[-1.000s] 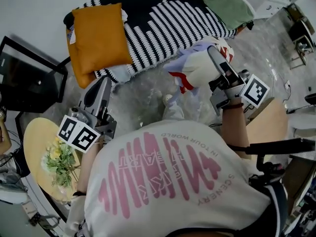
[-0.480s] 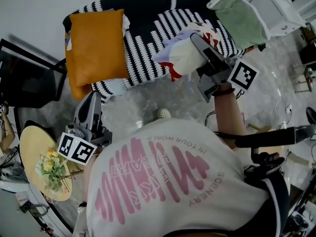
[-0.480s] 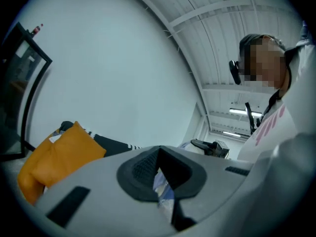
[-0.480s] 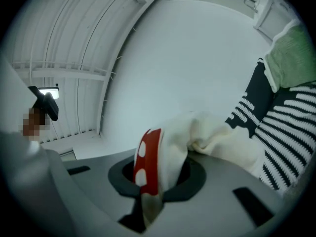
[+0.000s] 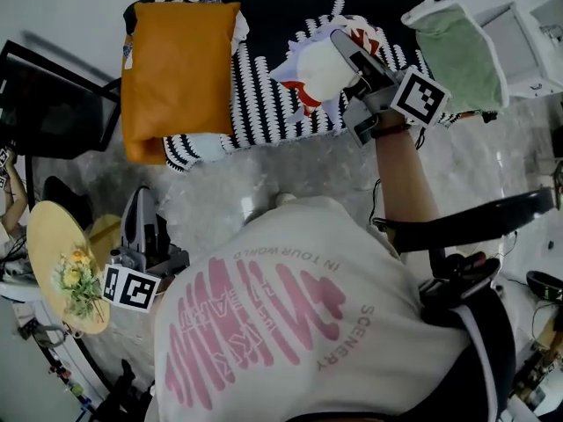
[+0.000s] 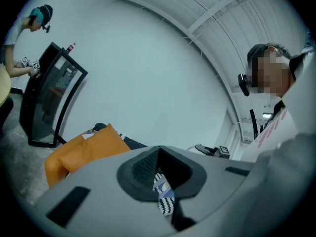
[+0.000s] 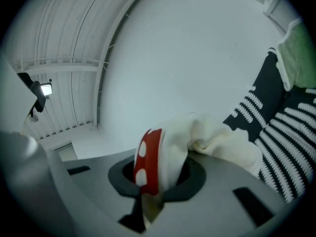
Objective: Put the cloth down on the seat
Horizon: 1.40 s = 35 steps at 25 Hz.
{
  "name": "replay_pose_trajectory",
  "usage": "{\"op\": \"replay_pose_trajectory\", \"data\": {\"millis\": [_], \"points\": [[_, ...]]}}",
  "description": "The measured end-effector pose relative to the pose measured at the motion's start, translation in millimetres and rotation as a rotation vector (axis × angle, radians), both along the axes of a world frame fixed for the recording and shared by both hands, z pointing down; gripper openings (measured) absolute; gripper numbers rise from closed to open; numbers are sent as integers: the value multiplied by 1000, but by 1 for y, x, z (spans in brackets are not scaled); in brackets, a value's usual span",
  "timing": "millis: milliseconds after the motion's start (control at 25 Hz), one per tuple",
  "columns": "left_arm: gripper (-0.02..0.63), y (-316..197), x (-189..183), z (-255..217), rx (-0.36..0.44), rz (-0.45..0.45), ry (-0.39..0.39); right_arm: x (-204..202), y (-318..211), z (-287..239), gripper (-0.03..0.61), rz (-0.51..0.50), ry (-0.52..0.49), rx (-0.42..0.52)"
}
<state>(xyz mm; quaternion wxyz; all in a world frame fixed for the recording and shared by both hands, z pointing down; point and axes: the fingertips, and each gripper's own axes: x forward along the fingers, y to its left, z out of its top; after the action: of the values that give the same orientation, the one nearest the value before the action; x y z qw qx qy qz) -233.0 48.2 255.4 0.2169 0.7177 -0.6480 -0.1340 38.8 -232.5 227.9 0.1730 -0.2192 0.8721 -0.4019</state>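
The cloth (image 5: 318, 70) is white with a red part that has white dots. It is bunched in the right gripper (image 5: 339, 40) and it is over the seat (image 5: 264, 104), near the seat's front edge. From the head view I cannot tell if its lower part already touches the seat. In the right gripper view the cloth (image 7: 197, 139) comes out between the two jaws of the right gripper (image 7: 154, 184). The jaws are pinching it, with the red dotted edge on the left and the white folds falling to the right.

The seat has a black cover with white stripes, and it shows at the right edge of the right gripper view (image 7: 291, 132). An orange cushion (image 5: 180, 69) lies on the left end of the seat and a green cushion (image 5: 457, 51) on the right end; the cloth is between them, closer to the green one.

The left gripper (image 5: 138, 202) is low on the person's left side, over the grey floor (image 5: 220, 192), well apart from the seat. In its own view the jaws of the left gripper (image 6: 160, 181) are pressed almost together and nothing is between them; only a thin strip of the striped cover shows through far behind.

Beside the left gripper there is a round yellow table (image 5: 44, 236) with flowers (image 5: 75, 275) on it. A black screen (image 5: 44, 112) stands left of the orange cushion.
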Motion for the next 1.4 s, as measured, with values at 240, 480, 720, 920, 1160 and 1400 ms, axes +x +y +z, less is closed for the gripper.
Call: {"op": "replay_pose_trajectory", "data": {"millis": [240,480,720,920,1160,1400], "points": [[9,22,7,6,-48,-88,0,5,-39,42,52,32,40,-21],[9,13,15,11,-142,-71,-13,9,-79,115,52,93,128,-146],[9,13,26,19,-225,-86,-12,18,-91,176,52,138,172,-271],[9,10,33,33,-303,-74,-8,34,-98,231,52,201,236,-355],[9,-10,51,50,-381,40,-38,45,-94,292,52,238,270,-449],[9,-20,54,63,-430,94,-66,24,-101,296,52,165,220,-443]]}}
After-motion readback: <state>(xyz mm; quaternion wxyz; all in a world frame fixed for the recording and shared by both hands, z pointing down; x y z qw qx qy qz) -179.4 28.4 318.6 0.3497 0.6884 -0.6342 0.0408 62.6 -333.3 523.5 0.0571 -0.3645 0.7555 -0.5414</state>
